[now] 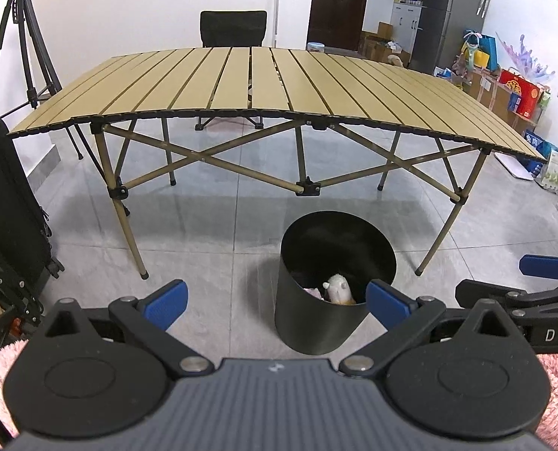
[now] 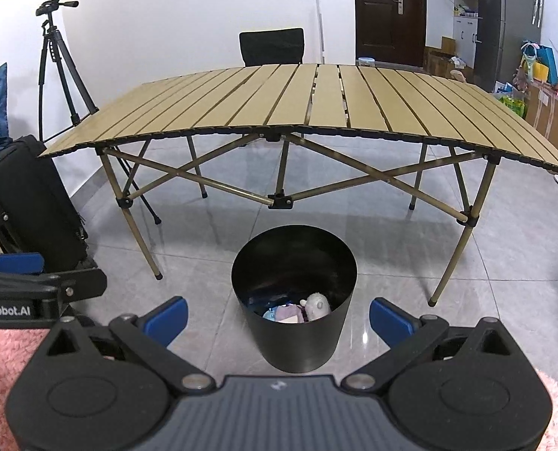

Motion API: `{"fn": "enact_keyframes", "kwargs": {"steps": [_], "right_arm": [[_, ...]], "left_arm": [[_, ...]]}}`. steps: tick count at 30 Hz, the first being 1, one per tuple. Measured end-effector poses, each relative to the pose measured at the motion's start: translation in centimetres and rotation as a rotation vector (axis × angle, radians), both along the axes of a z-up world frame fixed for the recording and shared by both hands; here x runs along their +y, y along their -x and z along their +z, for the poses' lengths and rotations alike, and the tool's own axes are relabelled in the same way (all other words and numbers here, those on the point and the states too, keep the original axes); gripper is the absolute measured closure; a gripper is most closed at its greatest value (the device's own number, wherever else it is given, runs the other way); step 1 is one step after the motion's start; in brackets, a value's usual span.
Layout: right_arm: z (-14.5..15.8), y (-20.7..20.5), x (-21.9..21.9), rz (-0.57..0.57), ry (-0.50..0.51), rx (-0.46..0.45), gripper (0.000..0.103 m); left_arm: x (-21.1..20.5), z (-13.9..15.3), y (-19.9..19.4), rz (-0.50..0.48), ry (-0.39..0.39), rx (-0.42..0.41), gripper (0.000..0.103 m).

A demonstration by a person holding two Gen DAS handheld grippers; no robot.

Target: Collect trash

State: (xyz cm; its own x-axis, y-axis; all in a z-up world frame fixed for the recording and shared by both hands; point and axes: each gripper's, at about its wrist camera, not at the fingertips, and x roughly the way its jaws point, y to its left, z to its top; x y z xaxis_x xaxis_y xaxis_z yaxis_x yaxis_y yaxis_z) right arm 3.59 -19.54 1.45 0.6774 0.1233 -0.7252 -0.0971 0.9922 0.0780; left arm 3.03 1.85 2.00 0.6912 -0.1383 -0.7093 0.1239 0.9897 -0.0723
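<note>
A black round trash bin (image 1: 316, 323) stands on the tiled floor in front of a slatted tan folding table (image 1: 188, 86). It also shows in the right wrist view (image 2: 297, 338). Several items lie in it, among them a white plush toy (image 1: 337, 288) (image 2: 316, 306) and pastel wrappers (image 2: 284, 314). My left gripper (image 1: 277, 300) is open and empty, held back above the floor before the bin. My right gripper (image 2: 277, 317) is open and empty, with the bin between its blue pads (image 2: 170, 319). The table (image 2: 241, 101) top shows nothing on it.
A black case (image 1: 4, 195) and a tripod (image 1: 23, 49) stand at the left. A black chair (image 1: 234, 28) sits behind the table. Boxes and bags (image 1: 512, 86) crowd the right wall. Pink fluffy fabric (image 2: 4, 357) lies below the grippers.
</note>
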Motion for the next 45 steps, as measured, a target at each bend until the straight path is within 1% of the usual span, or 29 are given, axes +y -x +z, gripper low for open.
{"fn": "enact_keyframes", "kwargs": {"steps": [17,33,45], "right_arm": [[0.22,0.06,0.09,0.000,-0.002,-0.008,0.000],[0.32,0.09,-0.03,-0.006,-0.004,-0.012,0.000],[-0.08,0.08,-0.08,-0.014,-0.013,-0.007,0.000]], "left_arm": [[0.01,0.55,0.25,-0.003,-0.010,-0.019,0.000],[-0.01,0.80,0.42,-0.009,0.002,-0.024,0.000],[0.17,0.92,0.46,0.010,0.007,-0.028,0.000]]}}
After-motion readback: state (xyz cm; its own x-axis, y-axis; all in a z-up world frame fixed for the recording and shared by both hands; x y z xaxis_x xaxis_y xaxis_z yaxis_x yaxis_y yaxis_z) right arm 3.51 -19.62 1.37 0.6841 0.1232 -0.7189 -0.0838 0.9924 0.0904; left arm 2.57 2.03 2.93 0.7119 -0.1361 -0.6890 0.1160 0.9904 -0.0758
